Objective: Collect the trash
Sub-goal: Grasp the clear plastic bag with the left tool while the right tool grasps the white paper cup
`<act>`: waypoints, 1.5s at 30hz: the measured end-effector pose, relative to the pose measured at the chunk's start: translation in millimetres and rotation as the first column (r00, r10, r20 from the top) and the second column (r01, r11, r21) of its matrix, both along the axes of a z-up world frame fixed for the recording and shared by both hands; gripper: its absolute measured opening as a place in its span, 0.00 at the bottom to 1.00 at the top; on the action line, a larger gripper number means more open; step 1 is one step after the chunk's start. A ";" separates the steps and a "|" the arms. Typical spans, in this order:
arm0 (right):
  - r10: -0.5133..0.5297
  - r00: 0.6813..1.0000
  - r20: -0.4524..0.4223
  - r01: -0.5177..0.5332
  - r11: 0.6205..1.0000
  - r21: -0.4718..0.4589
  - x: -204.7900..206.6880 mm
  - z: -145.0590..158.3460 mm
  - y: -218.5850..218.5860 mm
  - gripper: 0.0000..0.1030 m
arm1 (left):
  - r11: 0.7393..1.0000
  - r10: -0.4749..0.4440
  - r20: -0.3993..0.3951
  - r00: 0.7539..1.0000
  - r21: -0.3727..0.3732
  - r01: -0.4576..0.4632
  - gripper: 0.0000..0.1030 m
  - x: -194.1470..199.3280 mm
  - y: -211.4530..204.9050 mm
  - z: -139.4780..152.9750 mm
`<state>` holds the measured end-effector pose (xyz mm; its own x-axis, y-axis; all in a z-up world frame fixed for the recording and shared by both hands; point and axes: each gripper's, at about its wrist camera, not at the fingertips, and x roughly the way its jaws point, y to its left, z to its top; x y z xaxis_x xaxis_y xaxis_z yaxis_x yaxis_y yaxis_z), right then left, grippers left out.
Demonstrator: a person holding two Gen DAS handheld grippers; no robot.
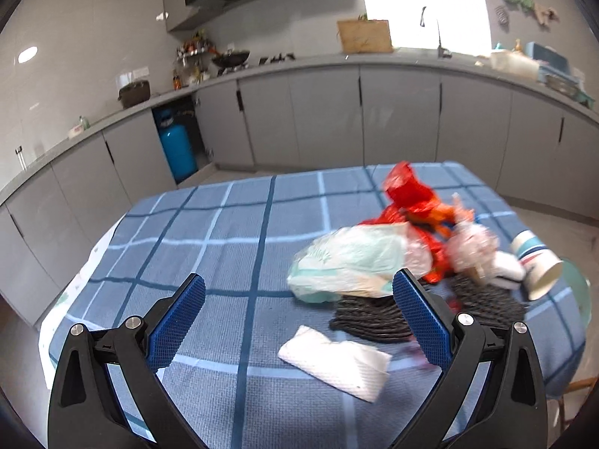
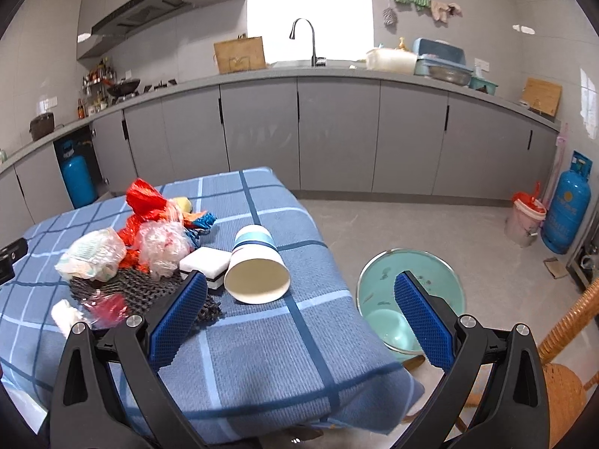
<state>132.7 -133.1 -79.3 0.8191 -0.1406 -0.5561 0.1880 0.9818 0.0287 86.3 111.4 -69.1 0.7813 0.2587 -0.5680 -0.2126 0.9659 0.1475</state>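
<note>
Trash lies heaped on a blue checked tablecloth: a red plastic bag, a pale green-white bag, a crumpled clear bag, a white sponge block, a dark knitted mat, a white paper towel. A paper cup lies on its side, mouth toward me. My left gripper hovers open over the towel, empty. My right gripper is open and empty just short of the cup. A teal bin stands on the floor beside the table.
Grey kitchen cabinets with a sink run along the back. Blue gas cylinders stand at right and at far left. A pink bucket with a red liner sits near the right cylinder. A wicker chair is at lower right.
</note>
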 end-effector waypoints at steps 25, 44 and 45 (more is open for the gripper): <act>0.053 0.990 -0.133 -0.056 0.998 -0.023 107.0 -60.0 15.7 0.95 | 0.990 -0.114 -0.179 0.977 -0.100 0.097 0.73 102.7 -5.6 -71.6; 0.126 0.976 -0.177 -0.128 0.992 0.004 112.7 -74.3 31.8 0.88 | 0.991 -0.112 -0.113 0.987 -0.083 0.103 0.02 88.8 14.6 -46.3; 0.138 0.974 -0.180 -0.138 0.990 0.015 113.1 -74.7 32.3 0.86 | 0.992 -0.107 -0.105 0.989 -0.081 0.098 0.02 87.0 15.8 -43.2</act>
